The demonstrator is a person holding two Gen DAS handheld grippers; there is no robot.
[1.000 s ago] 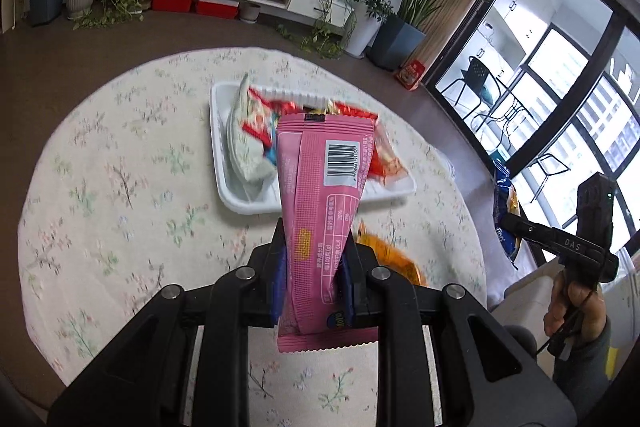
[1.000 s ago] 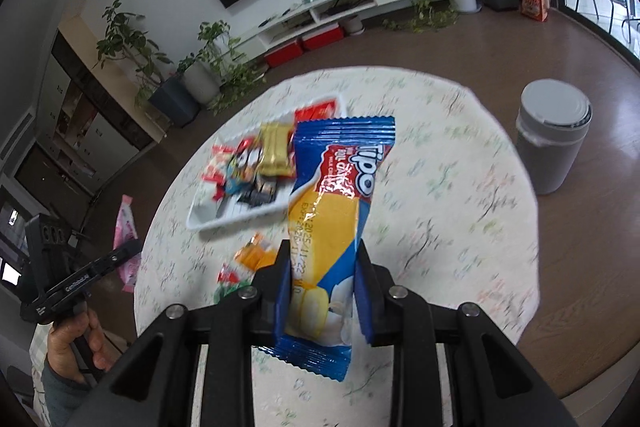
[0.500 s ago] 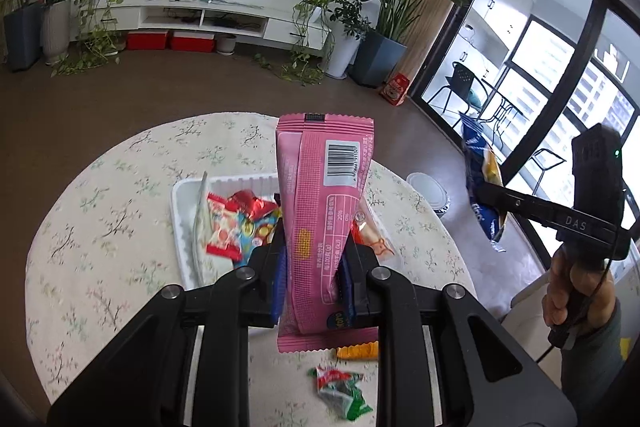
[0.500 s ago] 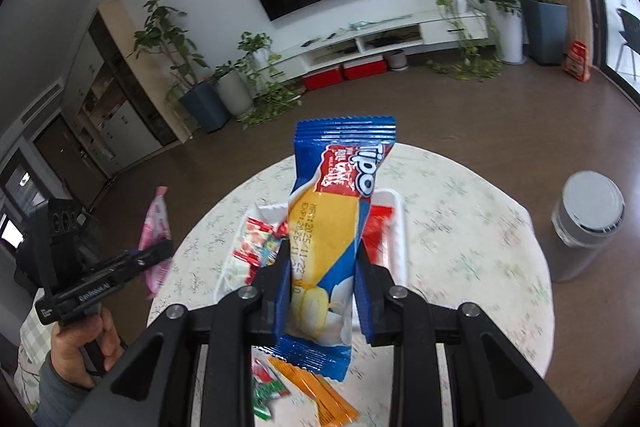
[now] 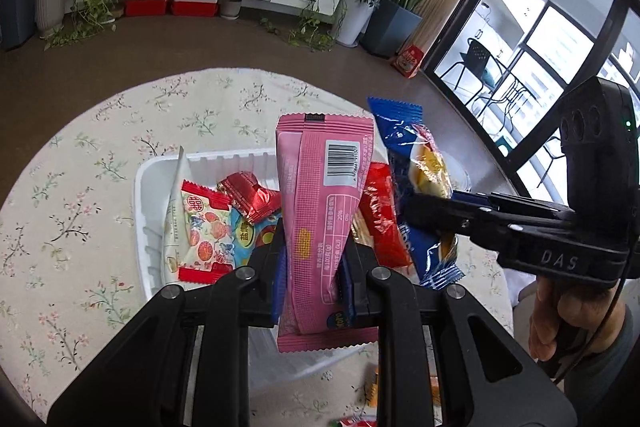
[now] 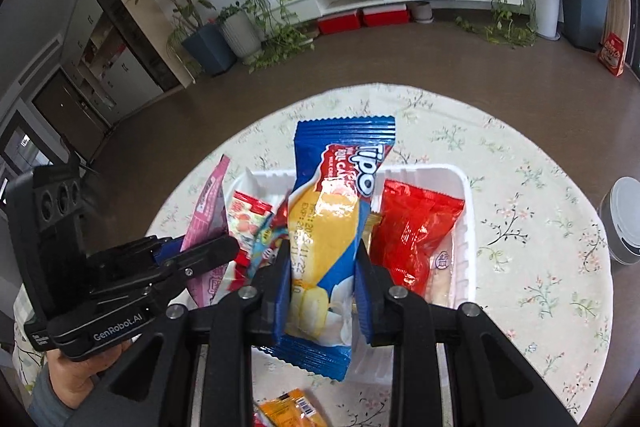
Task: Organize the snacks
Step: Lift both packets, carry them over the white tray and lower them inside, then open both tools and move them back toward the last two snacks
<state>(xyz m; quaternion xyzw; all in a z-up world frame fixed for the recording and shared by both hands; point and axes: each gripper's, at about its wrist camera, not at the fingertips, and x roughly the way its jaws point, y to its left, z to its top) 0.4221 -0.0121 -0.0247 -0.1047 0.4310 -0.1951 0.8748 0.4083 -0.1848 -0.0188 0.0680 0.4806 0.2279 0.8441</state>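
Note:
My left gripper (image 5: 312, 267) is shut on a long pink snack packet (image 5: 320, 211) and holds it above the white tray (image 5: 148, 187). My right gripper (image 6: 322, 275) is shut on a blue and yellow Tipo packet (image 6: 332, 227), also over the tray (image 6: 466, 227). Each gripper shows in the other's view: the right one with its blue packet (image 5: 420, 195) at the right, the left one with the pink packet (image 6: 208, 211) at the left. The tray holds several snacks, among them a red packet (image 6: 412, 227) and a white fruit-print packet (image 5: 200, 227).
The tray sits on a round table with a floral cloth (image 5: 80, 167). An orange packet (image 6: 290, 409) lies on the cloth in front of the tray. A grey bin (image 6: 624, 223) stands on the floor at the right. Plants and a TV cabinet line the far wall.
Both grippers have come down and in towards the tray with their packets. They now hang side by side just over it.

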